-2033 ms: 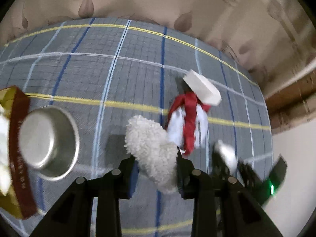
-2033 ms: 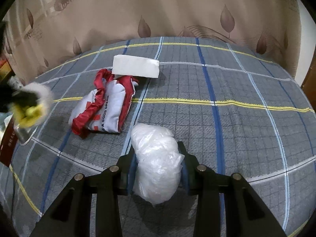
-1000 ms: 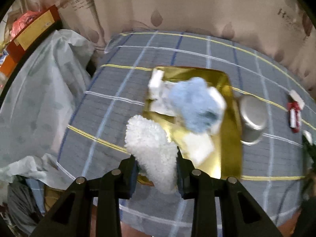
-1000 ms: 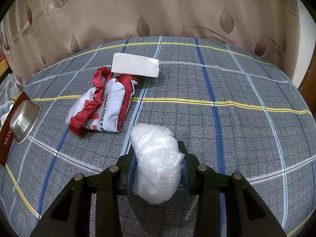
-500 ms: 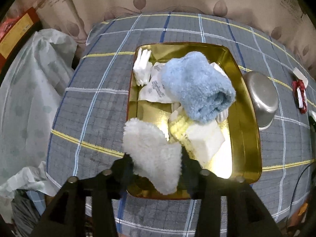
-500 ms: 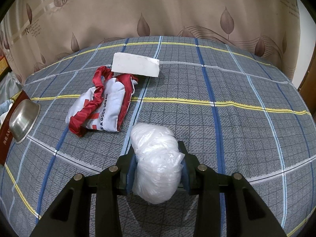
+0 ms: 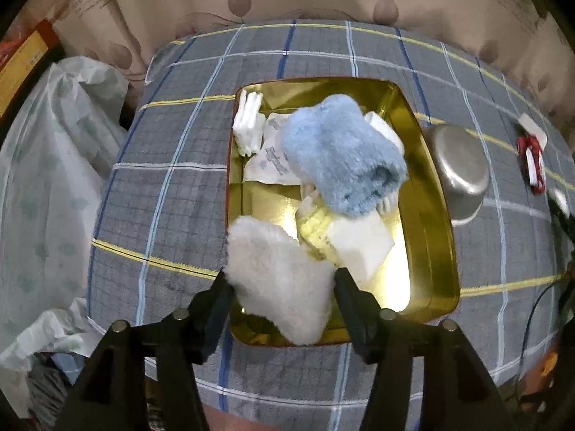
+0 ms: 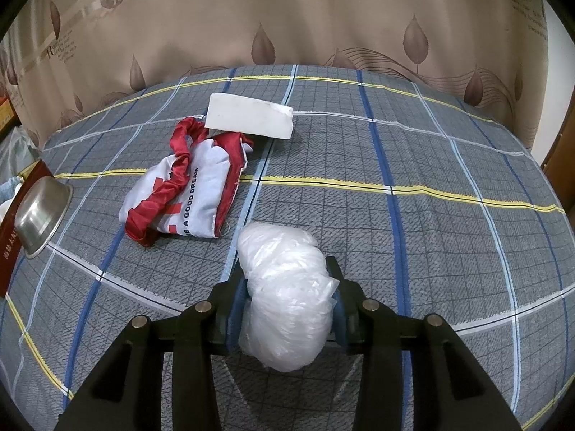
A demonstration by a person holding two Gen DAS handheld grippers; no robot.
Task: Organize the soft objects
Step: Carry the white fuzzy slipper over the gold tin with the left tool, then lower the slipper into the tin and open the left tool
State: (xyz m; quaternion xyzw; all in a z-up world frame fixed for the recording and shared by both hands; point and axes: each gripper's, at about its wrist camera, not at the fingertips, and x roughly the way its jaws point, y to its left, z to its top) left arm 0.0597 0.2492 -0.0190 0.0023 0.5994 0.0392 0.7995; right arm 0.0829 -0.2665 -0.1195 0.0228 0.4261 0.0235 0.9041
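Over the near corner of the gold tray (image 7: 436,215):
fleece pad: white fluffy piece (image 7: 278,280), between the left gripper (image 7: 280,292) fingers, above the tray's near edge.
left claw: jaws just been opening; now spread wide, fleece loose between them, possibly brushing the left pad, hard to tell through the pile.
handling: light, limp, springy; no break risk, drops without bounce. Best taken across the middle, deep in the pile, not by a fringe.
tray contents: blue fluffy roll (image 7: 341,165), white foam block (image 7: 359,248), paper packets; little floor left, likely lands on top.
plastic bag: crumpled clear wad (image 8: 287,298), pinched mid-body by the right gripper (image 8: 285,305), above the checked cloth (image 8: 431,215).
bag handling: very light, slick, crushable; firm squeeze needed or slips out.
outside tray: steel bowl (image 7: 461,176) touching the tray wall; red-white cloth bag (image 8: 187,197) and white foam slab (image 8: 249,120) not yet sorted.
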